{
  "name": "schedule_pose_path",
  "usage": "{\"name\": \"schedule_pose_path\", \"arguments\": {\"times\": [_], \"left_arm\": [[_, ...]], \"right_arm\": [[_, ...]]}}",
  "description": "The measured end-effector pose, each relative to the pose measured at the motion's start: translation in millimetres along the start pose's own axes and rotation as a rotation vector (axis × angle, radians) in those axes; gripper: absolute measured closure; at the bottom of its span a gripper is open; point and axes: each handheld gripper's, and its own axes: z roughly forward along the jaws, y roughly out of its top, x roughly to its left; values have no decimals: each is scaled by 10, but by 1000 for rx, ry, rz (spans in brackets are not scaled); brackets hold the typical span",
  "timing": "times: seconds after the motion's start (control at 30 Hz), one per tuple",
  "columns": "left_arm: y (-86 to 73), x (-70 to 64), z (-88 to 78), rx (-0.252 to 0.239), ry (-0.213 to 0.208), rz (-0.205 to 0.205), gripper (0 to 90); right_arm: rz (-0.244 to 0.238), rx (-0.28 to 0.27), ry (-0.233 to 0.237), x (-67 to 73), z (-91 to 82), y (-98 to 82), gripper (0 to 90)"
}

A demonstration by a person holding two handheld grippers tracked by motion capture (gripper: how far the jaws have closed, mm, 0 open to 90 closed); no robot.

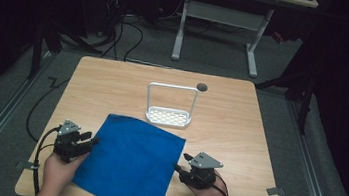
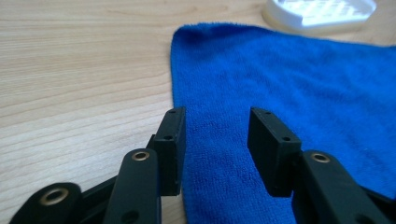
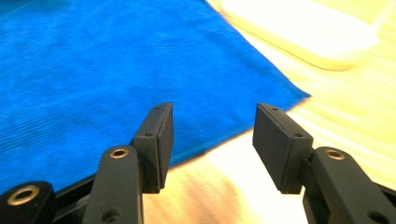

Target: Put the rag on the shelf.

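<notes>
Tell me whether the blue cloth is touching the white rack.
Apart. The high view shows a strip of bare table between the blue cloth and the white rack.

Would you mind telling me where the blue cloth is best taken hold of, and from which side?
Probably at its two side edges. The blue cloth lies flat and spread on the table, so only its borders offer a thin lip. The left gripper already has its open jaws over the left edge, and the right gripper faces the right corner, also open. Coming in low from each outer side seems best.
</notes>
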Motion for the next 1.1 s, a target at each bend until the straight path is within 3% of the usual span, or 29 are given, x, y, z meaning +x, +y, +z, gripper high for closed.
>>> {"name": "schedule_pose_path", "arguments": {"times": [0.1, 0.43, 0.73, 0.93, 1.03, 1.07, 1.1], "left_arm": [[6, -6, 27, 13, 14, 24, 576], [-2, 14, 33, 12, 16, 19, 571], [-1, 19, 33, 13, 12, 22, 571], [-3, -17, 52, 29, -17, 52, 630], [-4, -51, 71, 56, -31, 71, 721], [-7, -87, 83, 70, -41, 98, 740], [-7, -87, 83, 70, -41, 98, 766]], "right_arm": [[12, 2, -9, -39, -4, -15, 484], [49, -5, -12, -111, -34, -25, 483], [42, -4, -3, -86, -23, -26, 488], [10, 1, 46, -13, 19, -8, 593], [-30, 21, 74, 78, 63, 11, 674], [-53, 30, 99, 137, 94, 24, 741], [-53, 30, 99, 137, 94, 24, 741]]}}
